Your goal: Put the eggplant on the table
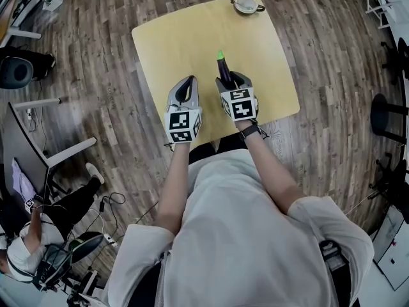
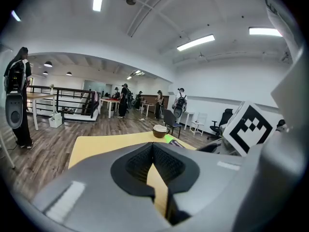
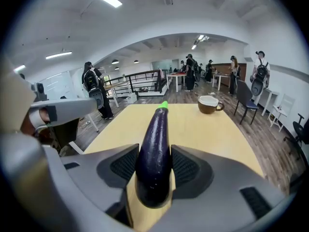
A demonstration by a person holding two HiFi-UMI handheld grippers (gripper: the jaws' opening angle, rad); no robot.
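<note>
The right claw (image 3: 155, 150) squeezes the eggplant (image 3: 159, 122) by its fat end, over the yellow surface (image 3: 212, 134). It looks smooth, slippery, firm and light, so a gentle hold near the middle seems best. The left claw (image 2: 153, 147) is closed and empty

Dark wood-plank floor (image 1: 96, 75), white walls (image 2: 217, 81) and ceiling strip lights (image 2: 195, 42) mark an open-plan office; a black railing (image 2: 72, 98), desks (image 3: 222, 76) and office chairs (image 2: 224, 120) stand at the far end, where people (image 2: 181, 100) gather.

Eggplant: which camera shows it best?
The right gripper view: the eggplant fills the middle, clamped in the right gripper. The head view shows it small; the left gripper view catches only its green tip.
</note>
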